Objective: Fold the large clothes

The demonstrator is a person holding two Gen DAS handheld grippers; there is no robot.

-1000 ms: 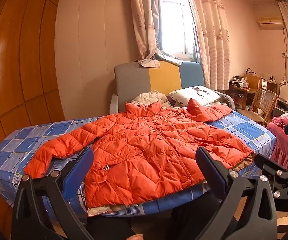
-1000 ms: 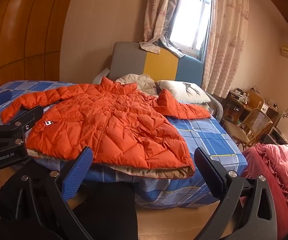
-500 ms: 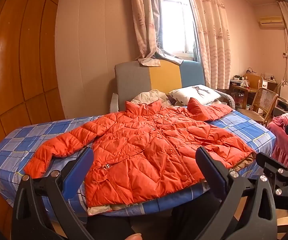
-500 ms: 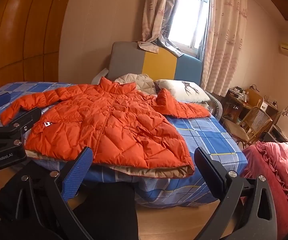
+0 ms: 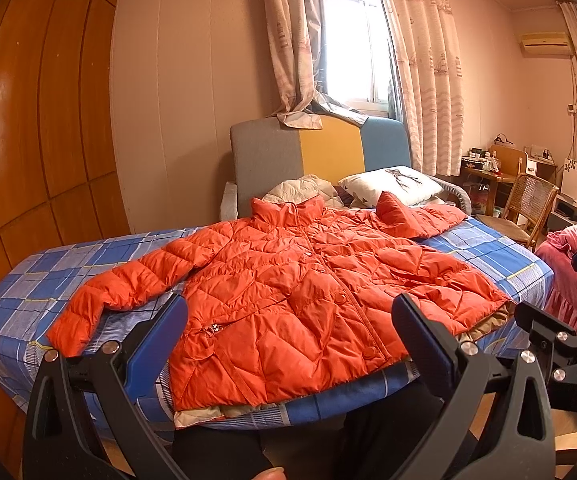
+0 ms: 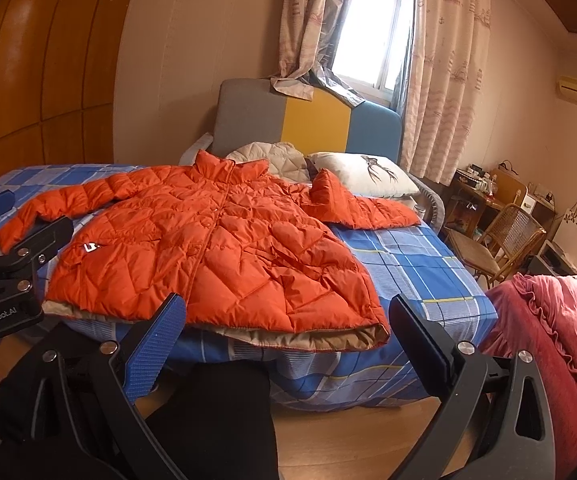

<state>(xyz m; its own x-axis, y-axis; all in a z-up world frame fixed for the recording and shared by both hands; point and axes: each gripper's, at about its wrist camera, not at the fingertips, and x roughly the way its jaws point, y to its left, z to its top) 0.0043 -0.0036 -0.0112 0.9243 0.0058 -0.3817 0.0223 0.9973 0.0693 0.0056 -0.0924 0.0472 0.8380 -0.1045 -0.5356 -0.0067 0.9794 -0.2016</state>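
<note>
Jacket (image 5: 300, 296): orange quilted one, spread face up on the checked bed (image 5: 500, 252), collar toward the headboard, hem at the near edge
Axis: collar-to-hem runs straight away from both grippers
Sleeves: one stretched out to the left, the other bent by the pillow (image 6: 364, 174)
Left gripper (image 5: 288, 344): jaws wide apart, holding nothing, short of the hem's left part
Right gripper (image 6: 286, 344): equally wide, empty, nearer the hem's right corner

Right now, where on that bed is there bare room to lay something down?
Bare checked blue bedsheet shows between the orange quilted jacket and the bed's right edge, below its bent sleeve. Another strip lies beyond the outstretched sleeve. The head end is crowded by the white pillow.
</note>
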